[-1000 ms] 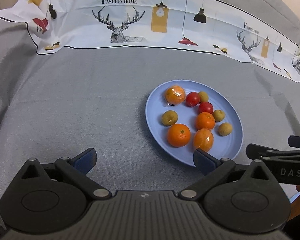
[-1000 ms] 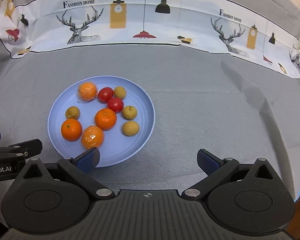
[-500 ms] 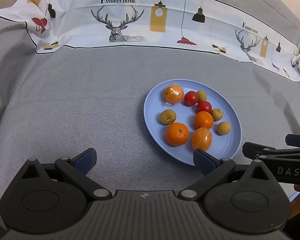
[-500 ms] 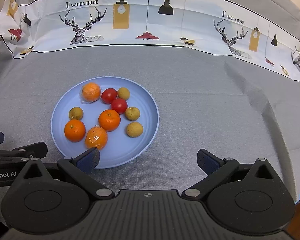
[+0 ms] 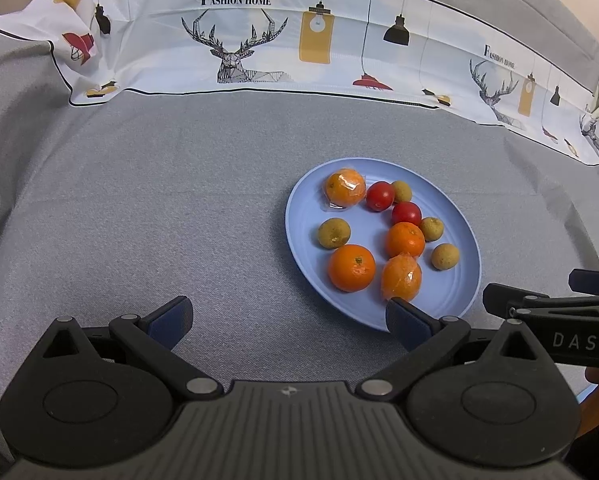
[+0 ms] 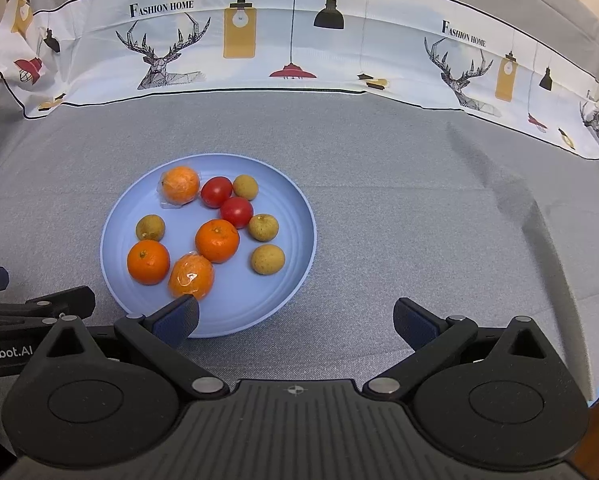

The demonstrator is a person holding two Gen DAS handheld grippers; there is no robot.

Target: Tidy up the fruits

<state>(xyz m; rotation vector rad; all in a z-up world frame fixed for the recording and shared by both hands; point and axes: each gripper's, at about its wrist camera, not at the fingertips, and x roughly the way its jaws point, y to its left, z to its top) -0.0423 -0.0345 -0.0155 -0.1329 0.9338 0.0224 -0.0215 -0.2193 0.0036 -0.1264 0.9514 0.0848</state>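
Observation:
A light blue plate (image 5: 455,296) (image 6: 291,280) on the grey cloth holds mixed fruit: two bare oranges (image 5: 351,267) (image 6: 217,240), two plastic-wrapped oranges (image 5: 401,277) (image 6: 180,185), two red tomatoes (image 5: 380,196) (image 6: 236,211) and several small brown longans (image 5: 333,233) (image 6: 267,259). My left gripper (image 5: 287,318) stands open and empty, low at the plate's near left edge. My right gripper (image 6: 295,318) is open and empty too, its left finger over the plate's near rim. In each wrist view the other gripper shows at the side.
Grey cloth covers the table (image 5: 139,208). A white printed cloth with deer and lamps (image 5: 235,48) (image 6: 239,40) rises along the back. Bare cloth lies left of the plate (image 5: 159,220) and right of it (image 6: 439,220).
Both grippers have edged slightly forward and right, so the plate sits a little lower and nearer in the right wrist view. The fruit has not moved.

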